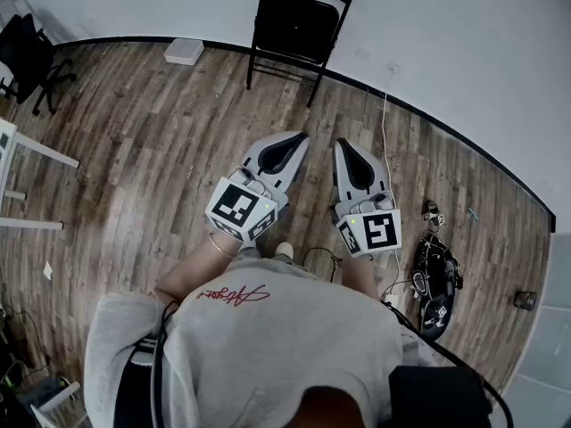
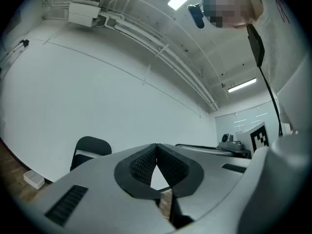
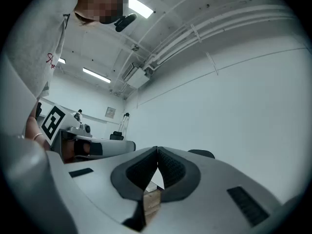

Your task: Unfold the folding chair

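A black folding chair [image 1: 299, 25] stands against the white wall at the far side of the wooden floor; whether it is folded flat I cannot tell from above. My left gripper [image 1: 299, 141] and right gripper [image 1: 343, 145] are held side by side in front of me, well short of the chair, both pointing toward it. Both are shut with nothing between the jaws. In the left gripper view the chair [image 2: 90, 150] shows left of the closed tips of the left gripper [image 2: 156, 147]. In the right gripper view only its backrest [image 3: 202, 153] peeks over the right gripper [image 3: 157, 150].
A small white box [image 1: 184, 51] lies by the wall left of the chair. A black office chair [image 1: 31, 56] and a white table leg [image 1: 40, 150] are at the left. Cables and black gear [image 1: 434, 279] lie on the floor at my right.
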The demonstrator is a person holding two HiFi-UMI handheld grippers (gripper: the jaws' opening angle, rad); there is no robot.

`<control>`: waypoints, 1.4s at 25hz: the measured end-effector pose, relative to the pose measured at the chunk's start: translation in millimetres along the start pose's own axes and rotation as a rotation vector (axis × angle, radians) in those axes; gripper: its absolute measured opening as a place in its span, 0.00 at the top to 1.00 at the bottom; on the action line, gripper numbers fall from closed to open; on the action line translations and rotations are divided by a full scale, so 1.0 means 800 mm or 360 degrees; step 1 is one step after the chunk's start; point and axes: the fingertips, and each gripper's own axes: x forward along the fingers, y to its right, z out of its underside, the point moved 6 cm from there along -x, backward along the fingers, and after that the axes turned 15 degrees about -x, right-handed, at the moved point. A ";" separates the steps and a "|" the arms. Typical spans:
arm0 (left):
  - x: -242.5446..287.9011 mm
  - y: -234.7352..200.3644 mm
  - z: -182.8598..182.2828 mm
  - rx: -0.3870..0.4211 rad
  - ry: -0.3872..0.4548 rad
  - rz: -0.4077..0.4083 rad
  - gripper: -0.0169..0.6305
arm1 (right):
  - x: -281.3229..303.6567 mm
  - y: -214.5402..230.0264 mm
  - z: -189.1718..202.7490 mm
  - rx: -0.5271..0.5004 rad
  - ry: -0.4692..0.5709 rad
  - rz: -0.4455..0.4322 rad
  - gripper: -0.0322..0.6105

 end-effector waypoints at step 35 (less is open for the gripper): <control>0.107 -0.030 0.037 -0.0056 0.0035 -0.0092 0.95 | 0.018 0.111 0.068 0.0050 0.0026 0.0038 0.92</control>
